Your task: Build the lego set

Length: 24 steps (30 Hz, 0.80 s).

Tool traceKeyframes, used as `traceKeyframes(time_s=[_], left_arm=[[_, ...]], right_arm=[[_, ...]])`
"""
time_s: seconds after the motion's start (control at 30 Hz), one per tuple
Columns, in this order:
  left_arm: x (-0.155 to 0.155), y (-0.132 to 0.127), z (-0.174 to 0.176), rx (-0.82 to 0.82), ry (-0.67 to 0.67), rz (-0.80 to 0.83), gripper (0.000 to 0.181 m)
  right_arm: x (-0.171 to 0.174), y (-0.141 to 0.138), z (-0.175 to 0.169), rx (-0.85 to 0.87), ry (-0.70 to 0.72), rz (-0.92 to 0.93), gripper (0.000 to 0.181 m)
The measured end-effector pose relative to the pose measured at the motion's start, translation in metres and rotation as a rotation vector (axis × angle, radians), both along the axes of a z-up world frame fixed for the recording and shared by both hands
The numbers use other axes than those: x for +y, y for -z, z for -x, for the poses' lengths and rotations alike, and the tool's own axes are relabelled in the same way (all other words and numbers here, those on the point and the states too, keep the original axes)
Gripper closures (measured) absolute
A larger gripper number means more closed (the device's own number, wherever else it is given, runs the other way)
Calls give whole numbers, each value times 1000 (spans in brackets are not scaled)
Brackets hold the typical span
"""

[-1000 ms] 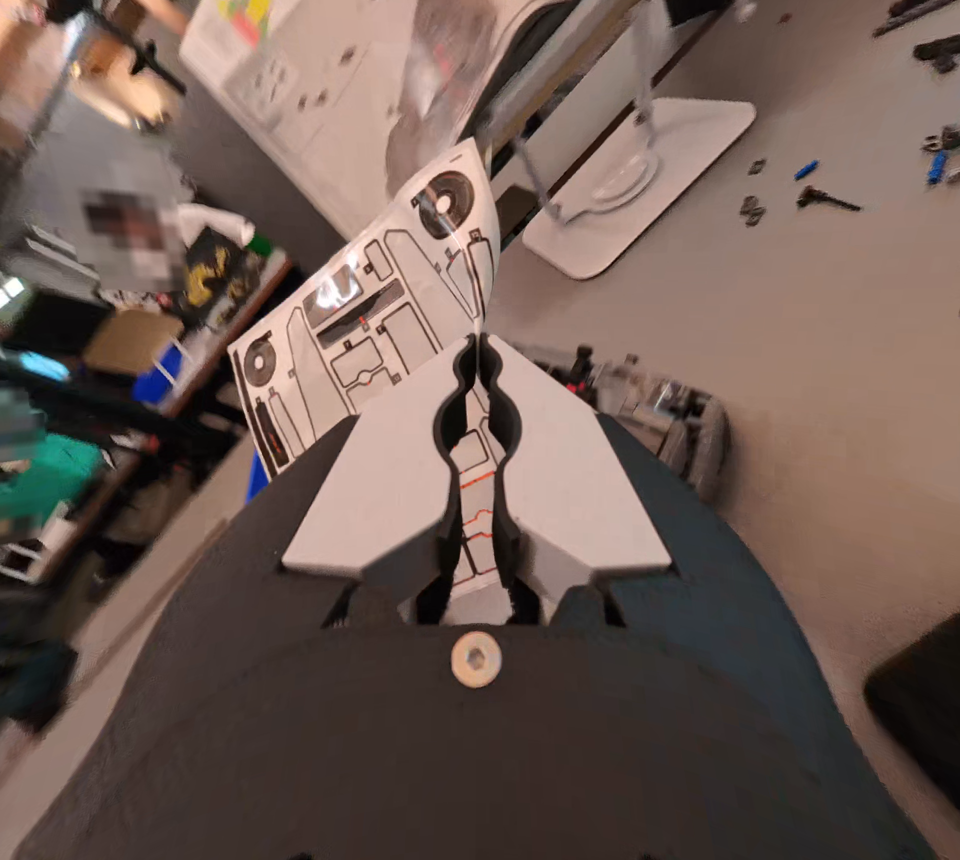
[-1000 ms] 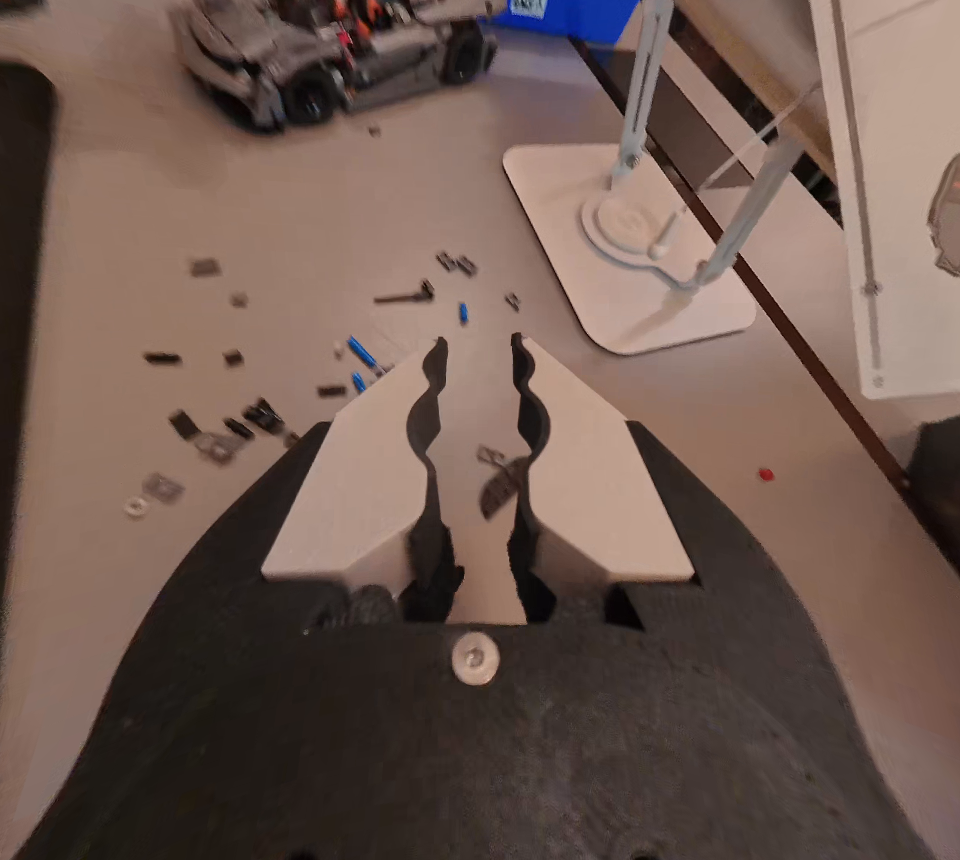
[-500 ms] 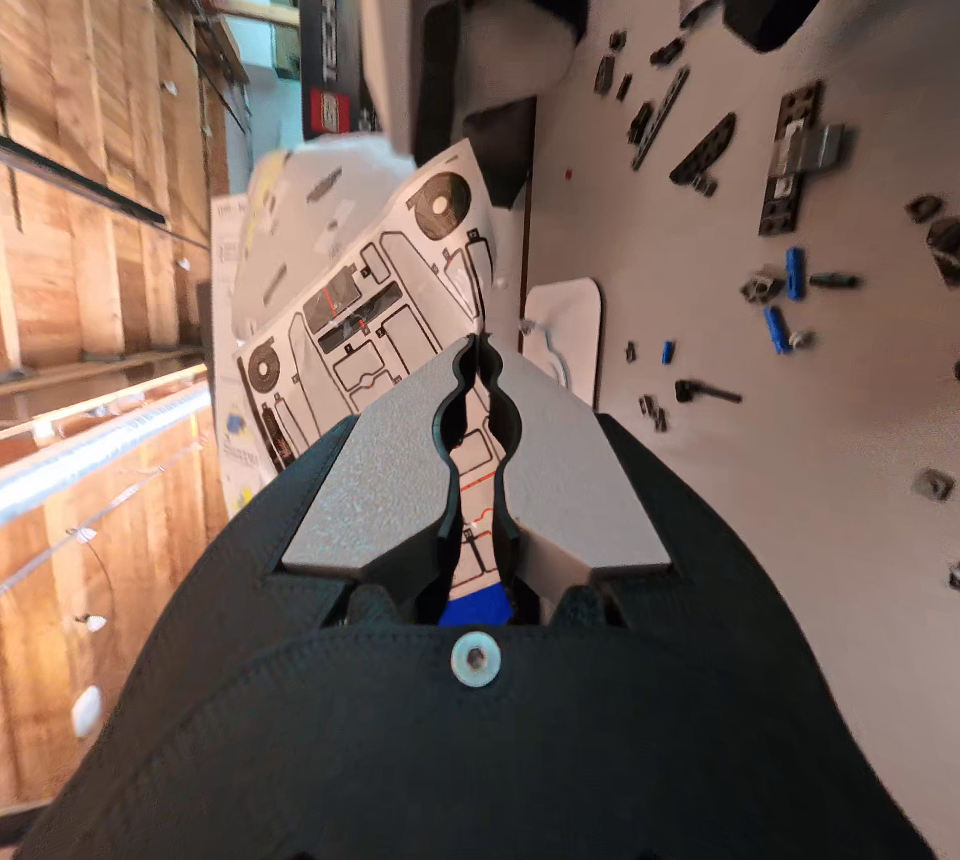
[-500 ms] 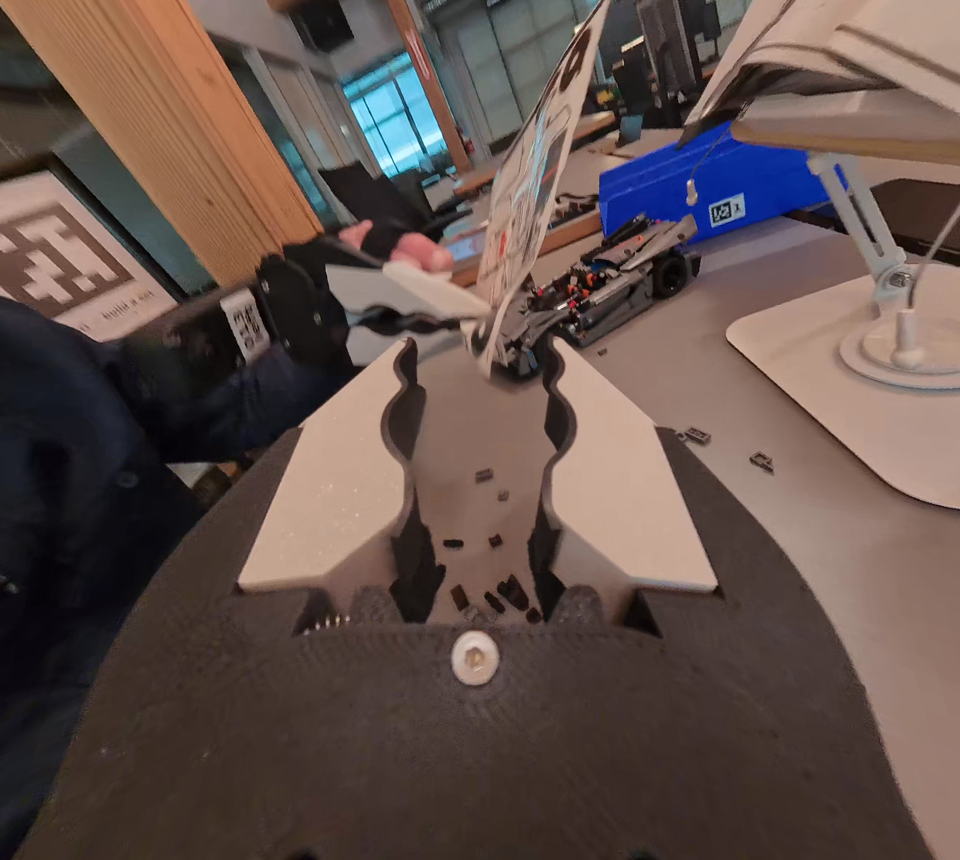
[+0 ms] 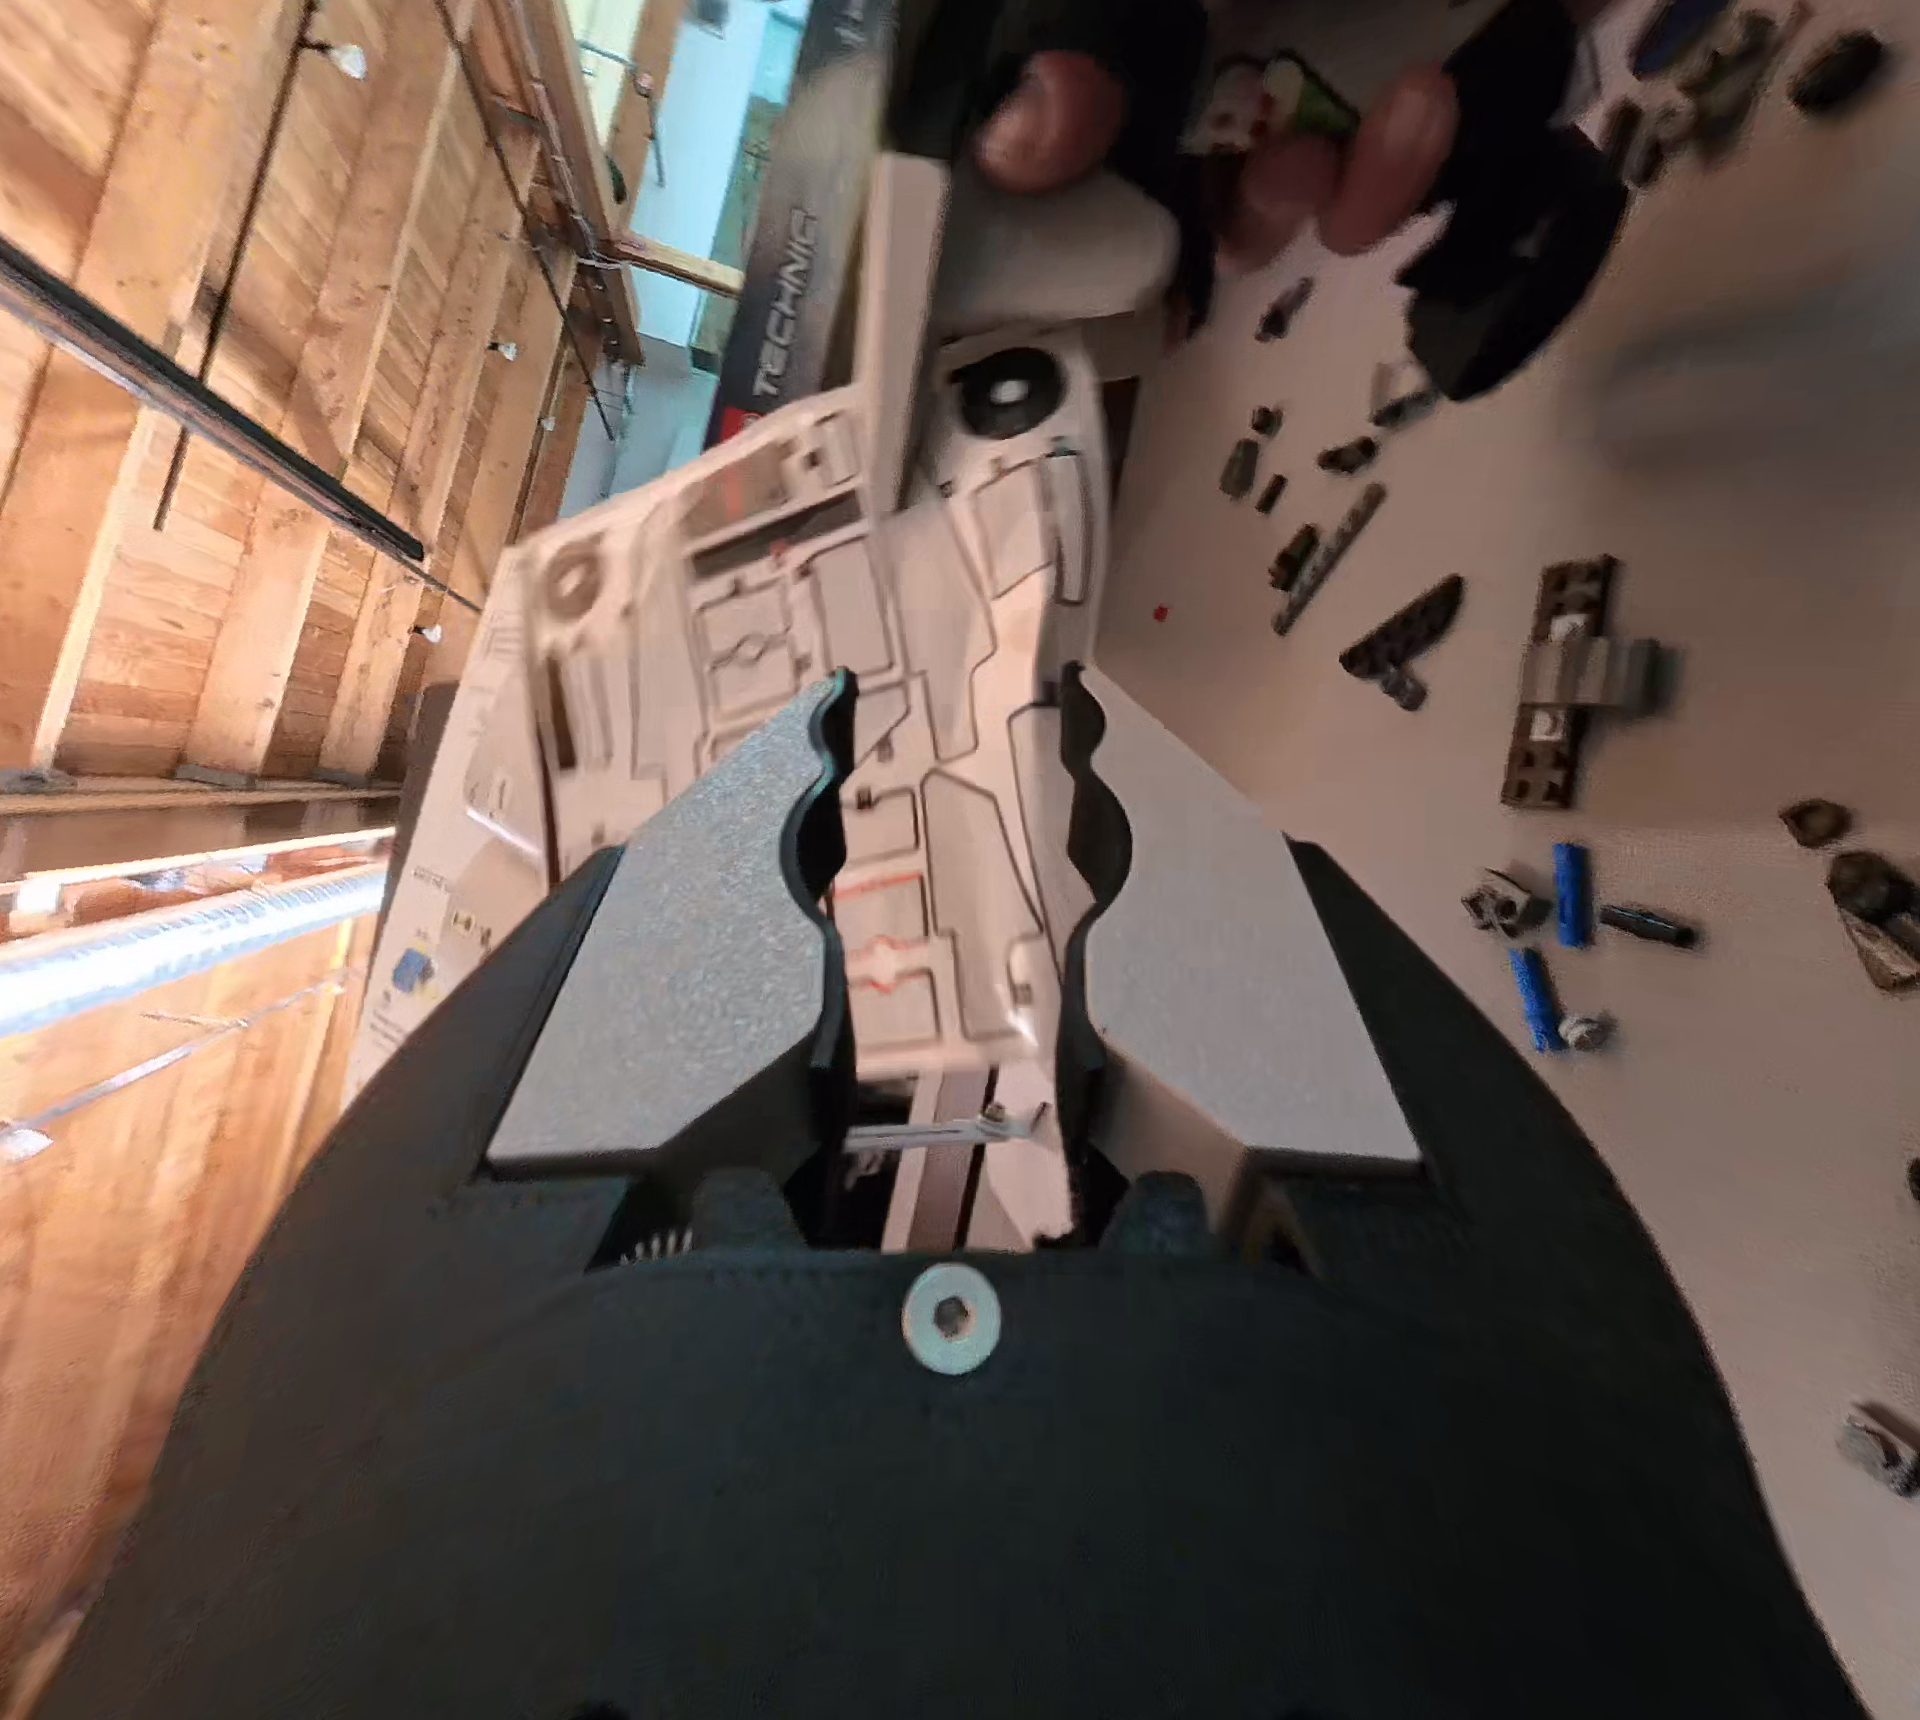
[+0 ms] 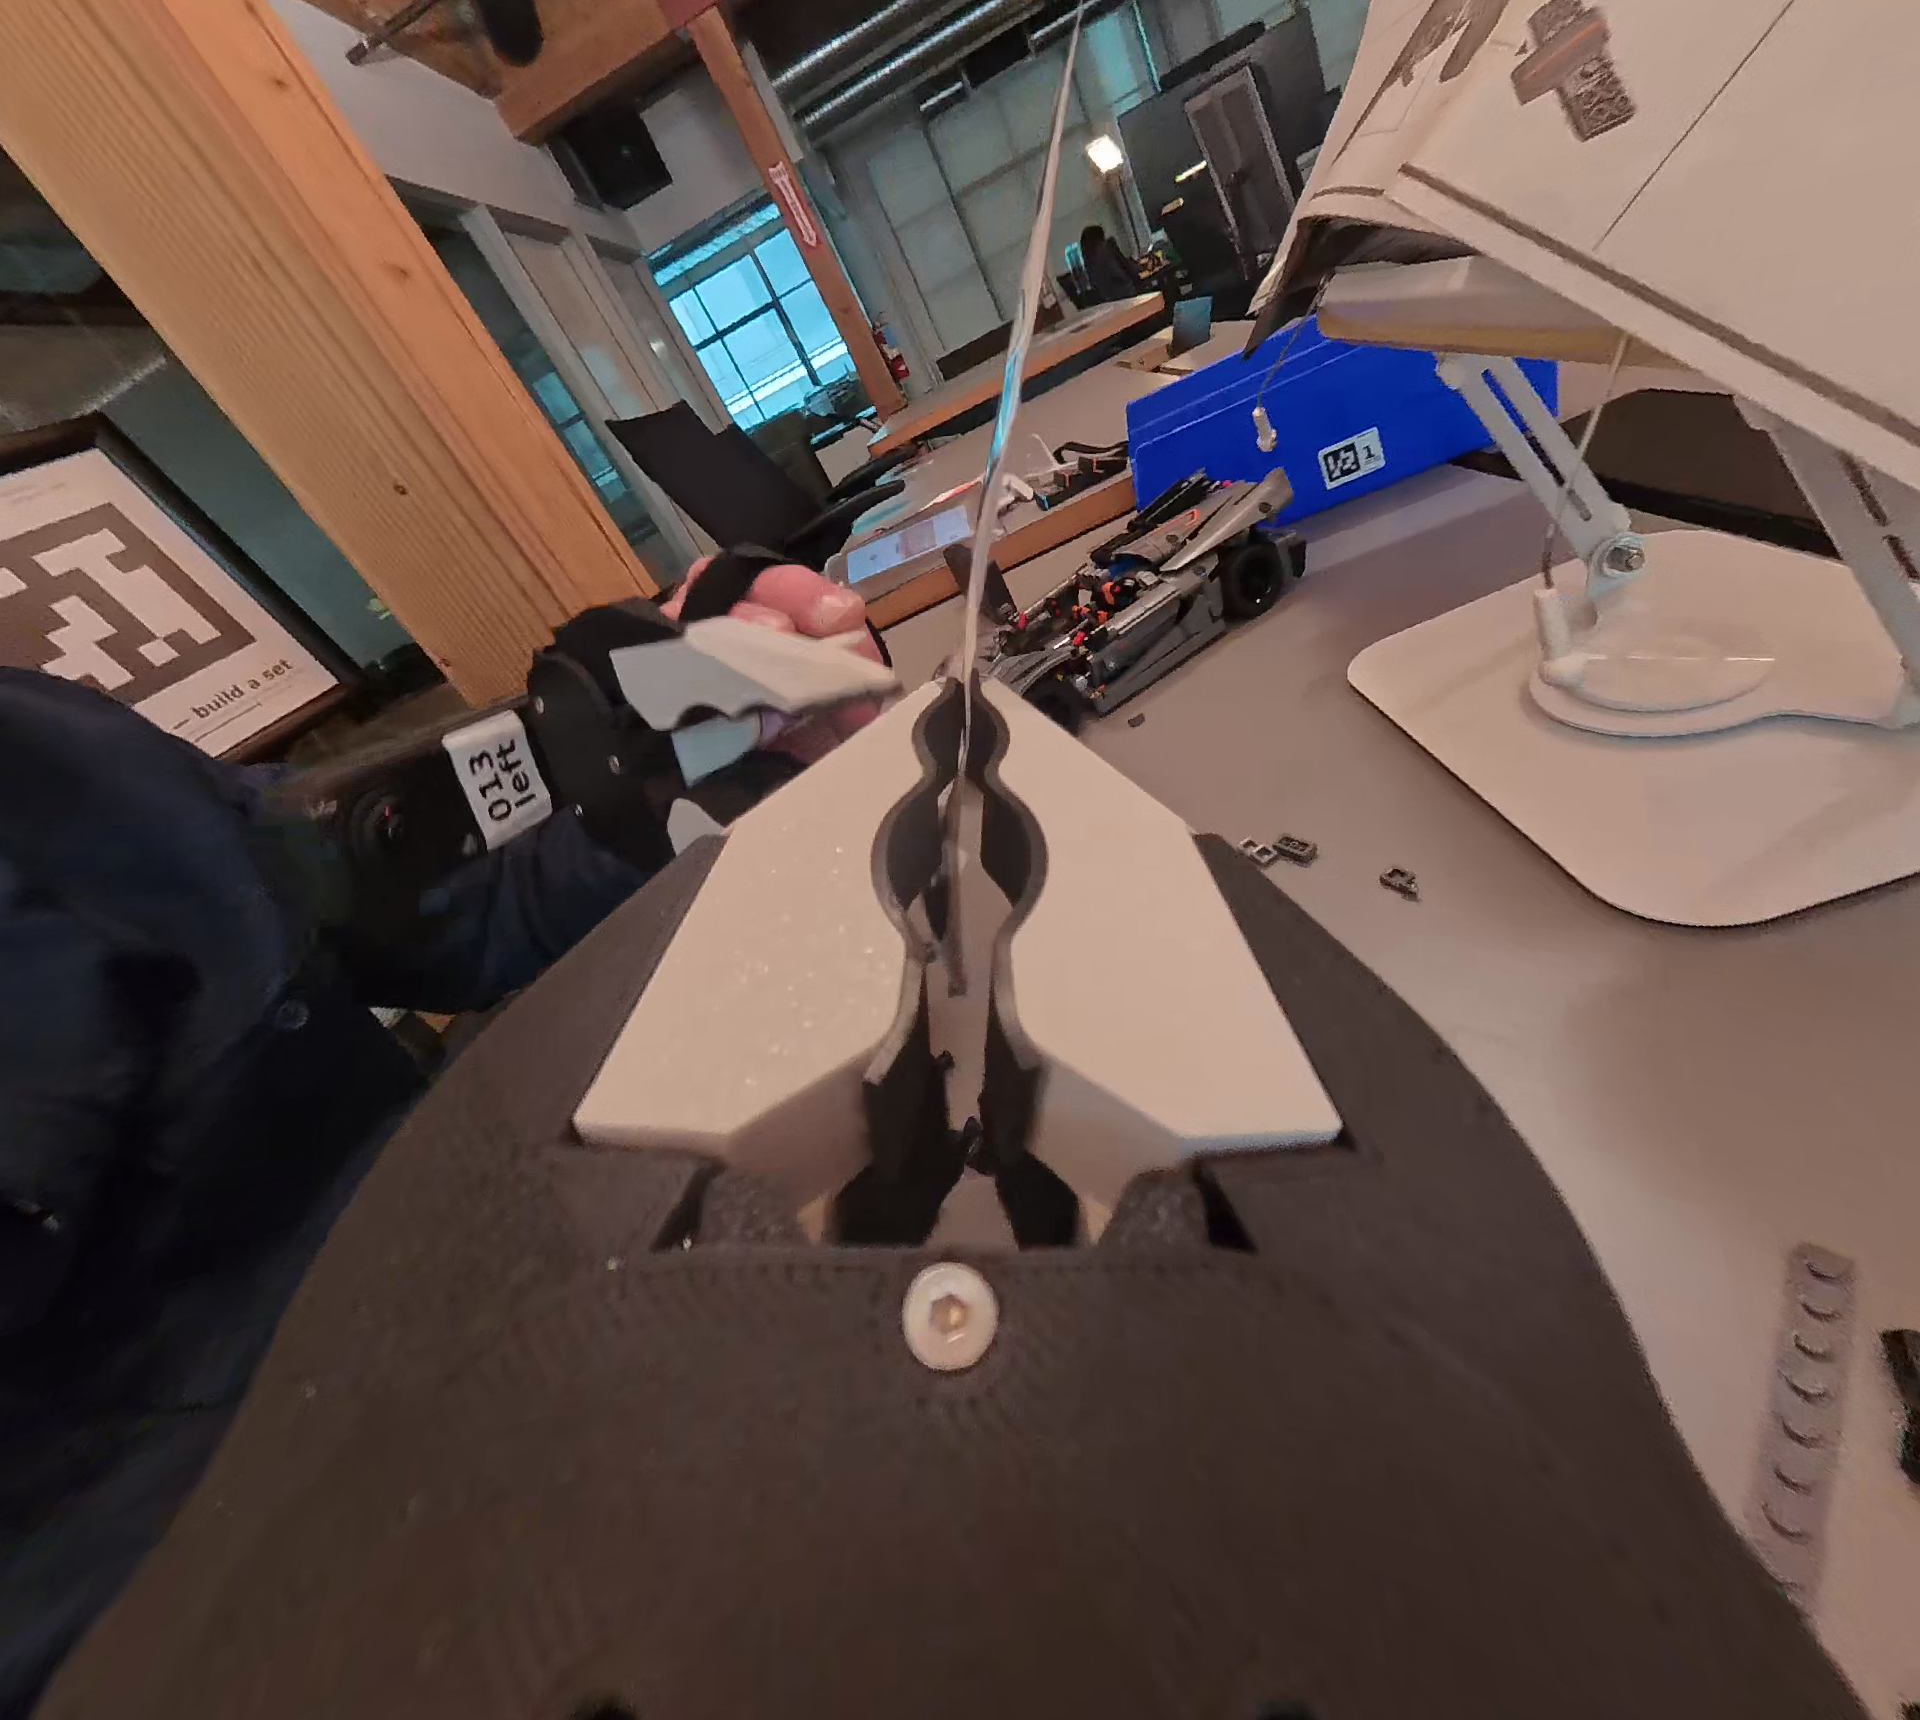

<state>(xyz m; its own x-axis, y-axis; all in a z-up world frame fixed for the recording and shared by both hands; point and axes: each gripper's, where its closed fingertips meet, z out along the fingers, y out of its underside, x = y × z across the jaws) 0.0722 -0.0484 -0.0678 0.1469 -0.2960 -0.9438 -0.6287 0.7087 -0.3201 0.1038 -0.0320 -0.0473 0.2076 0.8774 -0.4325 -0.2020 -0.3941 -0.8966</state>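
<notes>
1. Left wrist view: my left gripper (image 5: 951,704) stands open, its jaws spread wide with the sticker sheet (image 5: 790,662) lying between and beyond them, not pinched. At 12 o'clock my right gripper (image 5: 914,382) comes in from above and clamps the sheet's far edge, with my gloved hand (image 5: 1226,8) blocking the top of the view. At 2 to 4 o'clock the bench (image 5: 1714,527) carries loose lego pieces (image 5: 1548,694): dark plates, a beam and blue pins (image 5: 1571,881). At 9 to 11 o'clock is a wooden wall (image 5: 208,320).

2. Right wrist view: my right gripper (image 6: 961,704) is closed on the sticker sheet (image 6: 1023,299), which rises edge-on toward 12 o'clock and cuts across the view. At 9 o'clock my left gripper (image 6: 758,678) hangs open, just beside the sheet. Past the sheet at 1 o'clock sits the part-built lego car (image 6: 1153,600) on the bench (image 6: 1455,995), with a blue bin (image 6: 1299,423) behind it. At 2 to 3 o'clock a white stand (image 6: 1662,735) carries the open instruction book (image 6: 1662,60), which overhangs the bench. A grey plate (image 6: 1803,1390) lies at 4 o'clock.
</notes>
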Motion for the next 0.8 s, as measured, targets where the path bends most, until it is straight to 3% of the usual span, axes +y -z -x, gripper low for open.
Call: traceKeyframes(time_s=[0.1, 0.23, 0.43, 0.53, 0.8], left_arm=[[13, -21, 22, -143, -19, 69, 138], [37, -28, 51, -273, -49, 198, 132], [58, -13, 58, -506, 51, 714, 122], [52, -12, 53, -601, 182, 945, 127], [33, -14, 43, -620, 365, 1124, 161]], right_arm=[[4, -2, -7, 18, 26, -11, 181], [7, -4, -15, 31, 51, -33, 181], [4, -11, -20, 61, 36, -59, 181], [2, -11, -19, 65, 21, -64, 181], [-3, -8, -11, 49, -15, -69, 181]])
